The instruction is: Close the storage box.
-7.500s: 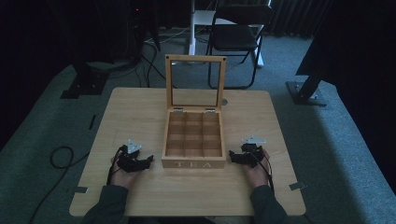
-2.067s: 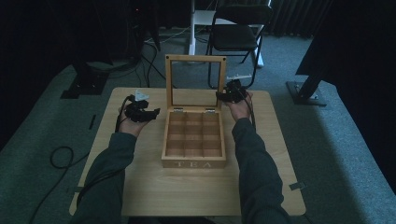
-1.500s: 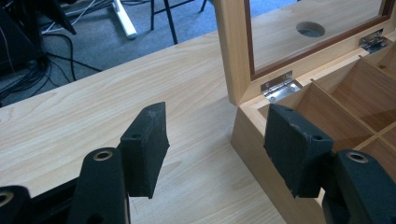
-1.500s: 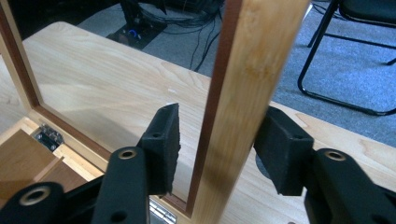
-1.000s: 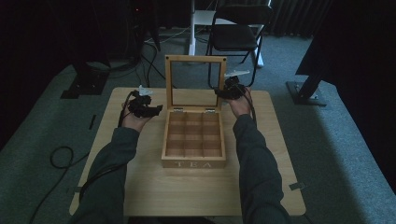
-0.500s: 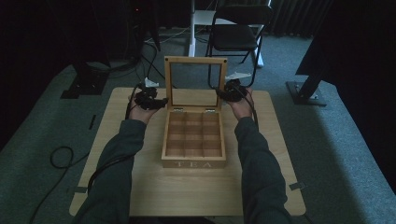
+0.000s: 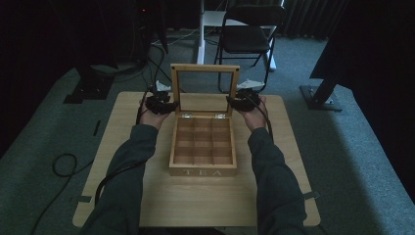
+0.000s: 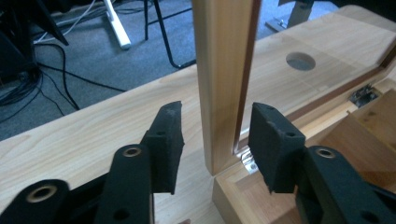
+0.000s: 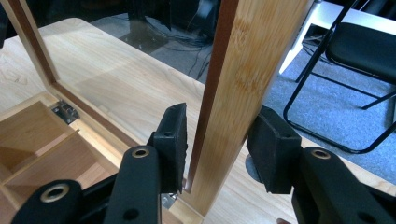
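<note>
Wooden lid (image 7: 205,70) stands upright; your left hand-held gripper (image 8: 215,135) and right hand-held gripper (image 9: 219,140) straddle its side rails, jaws released.

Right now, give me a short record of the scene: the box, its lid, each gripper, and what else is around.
box: wooden tea box on the table, its compartments look empty
lid: lid standing upright, open, with a clear window
left gripper: left gripper open, jaws astride the lid's side rail, a gap on both sides
right gripper: right gripper open, jaws astride the other side rail
behind table: black chair on the floor
</note>
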Tool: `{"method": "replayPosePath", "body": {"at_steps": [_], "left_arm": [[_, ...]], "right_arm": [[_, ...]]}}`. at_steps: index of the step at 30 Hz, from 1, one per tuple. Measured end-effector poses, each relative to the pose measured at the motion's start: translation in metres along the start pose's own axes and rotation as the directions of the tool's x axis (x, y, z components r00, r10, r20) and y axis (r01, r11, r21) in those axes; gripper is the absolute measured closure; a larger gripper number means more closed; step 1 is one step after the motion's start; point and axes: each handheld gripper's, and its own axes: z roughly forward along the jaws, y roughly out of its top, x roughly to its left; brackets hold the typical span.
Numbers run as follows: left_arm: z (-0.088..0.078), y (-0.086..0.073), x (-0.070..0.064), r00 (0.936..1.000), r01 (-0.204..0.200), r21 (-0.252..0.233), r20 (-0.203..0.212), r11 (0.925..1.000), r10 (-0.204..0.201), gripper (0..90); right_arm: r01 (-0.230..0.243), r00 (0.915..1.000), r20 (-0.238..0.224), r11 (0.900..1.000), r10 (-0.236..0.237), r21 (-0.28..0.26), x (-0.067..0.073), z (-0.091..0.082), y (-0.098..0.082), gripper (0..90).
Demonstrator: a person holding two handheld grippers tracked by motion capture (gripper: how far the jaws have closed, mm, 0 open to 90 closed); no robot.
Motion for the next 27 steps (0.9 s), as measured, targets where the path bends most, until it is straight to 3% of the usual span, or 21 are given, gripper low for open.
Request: {"method": "replayPosePath", "body": {"at_steps": [3, 11, 20, 27], "left_arm": [[-0.002, 0.001, 0.0, 1.0, 0.004, -0.015, 0.001, 0.9999, -0.004, 58.8], [-0.009, 0.002, -0.007, 0.9993, -0.033, -0.036, 0.018, 0.9988, 0.034, 65.4], [-0.015, -0.001, -0.012, 0.999, -0.04, -0.044, 0.016, 0.9982, 0.041, 65.1], [-0.018, -0.004, -0.015, 0.9987, -0.051, -0.043, 0.007, 0.9978, 0.051, 65.1]], "right_arm": [[-0.002, 1.0, -0.005, 1.0, 0.002, -0.014, 0.003, -0.004, -0.003, 58.0], [-0.003, 0.9999, -0.01, 1.0, 0.003, -0.029, 0.007, -0.011, -0.008, 59.1], [-0.008, 0.9999, -0.009, 1.0, 0.008, -0.022, 0.007, -0.025, -0.017, 65.0], [-0.045, 0.999, 0.003, 0.998, 0.045, -0.043, 0.003, -0.042, -0.019, 67.2]]}}
